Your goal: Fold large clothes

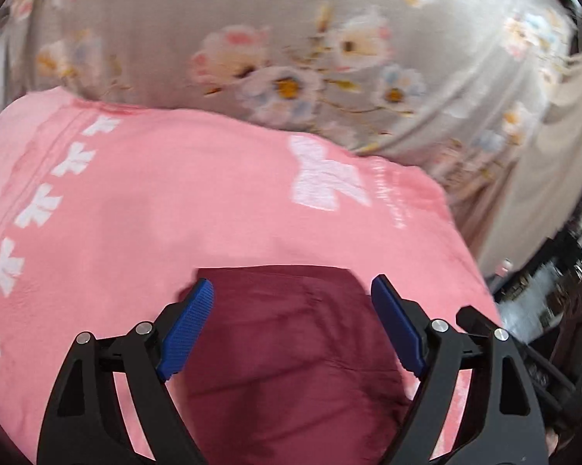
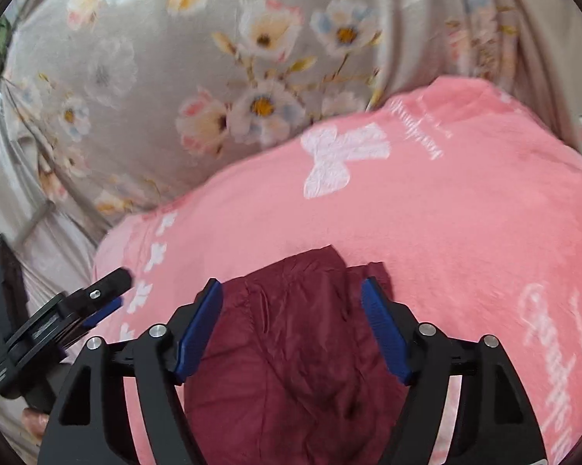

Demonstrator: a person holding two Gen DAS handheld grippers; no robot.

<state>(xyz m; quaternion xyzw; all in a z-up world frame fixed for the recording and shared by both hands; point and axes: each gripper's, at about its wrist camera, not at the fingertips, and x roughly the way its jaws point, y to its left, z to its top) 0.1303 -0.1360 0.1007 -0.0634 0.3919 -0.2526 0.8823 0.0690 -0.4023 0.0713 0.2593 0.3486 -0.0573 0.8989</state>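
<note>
A dark maroon garment (image 1: pixel 291 356) lies folded and creased on a pink blanket (image 1: pixel 155 213) printed with white bows. In the left wrist view my left gripper (image 1: pixel 291 283) hovers over the garment's far edge, its blue pads wide apart and touching nothing. The right wrist view shows the same maroon garment (image 2: pixel 291 348) on the pink blanket (image 2: pixel 445 232). My right gripper (image 2: pixel 291 283) is open above its rumpled far edge, with no cloth pinched. The left gripper (image 2: pixel 110 290) shows at the lower left, beside the garment over the blanket's edge.
A grey bedsheet with flowers (image 1: pixel 174 38) spreads beyond the blanket in both views (image 2: pixel 136 77). A beige cloth (image 1: pixel 542 178) hangs at the right, with dark clutter (image 1: pixel 562 294) below it. A person's fingertips (image 2: pixel 35 418) hold the left gripper's handle.
</note>
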